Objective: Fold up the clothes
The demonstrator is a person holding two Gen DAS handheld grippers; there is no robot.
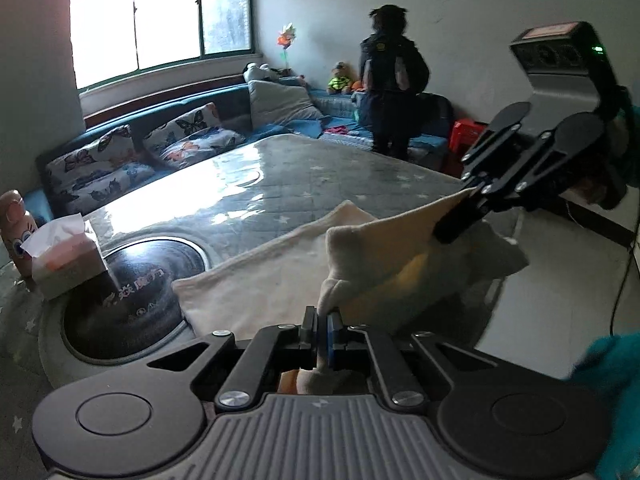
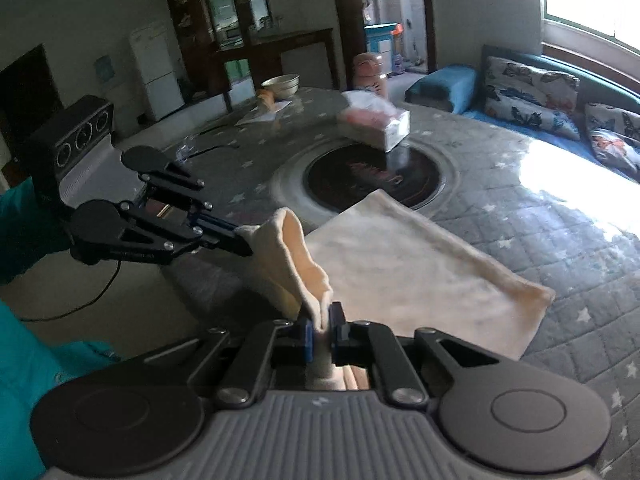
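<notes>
A cream cloth (image 1: 264, 280) lies on the quilted table cover, its far part flat and its near edge lifted off the table. It also shows in the right wrist view (image 2: 408, 264). My left gripper (image 1: 322, 320) is shut on one near corner of the cloth. My right gripper (image 2: 322, 326) is shut on the other near corner. The right gripper also shows in the left wrist view (image 1: 460, 220), and the left gripper in the right wrist view (image 2: 240, 240). The cloth edge sags in a fold between the two.
A black round cooktop (image 2: 376, 176) is set into the table (image 2: 560, 240), just beyond the cloth. A tissue box (image 2: 376, 124) stands at its rim, a pink jar (image 2: 370, 72) and a bowl (image 2: 282, 84) farther back. Sofa with butterfly cushions (image 1: 132, 152). A person (image 1: 392, 80) stands beyond the table.
</notes>
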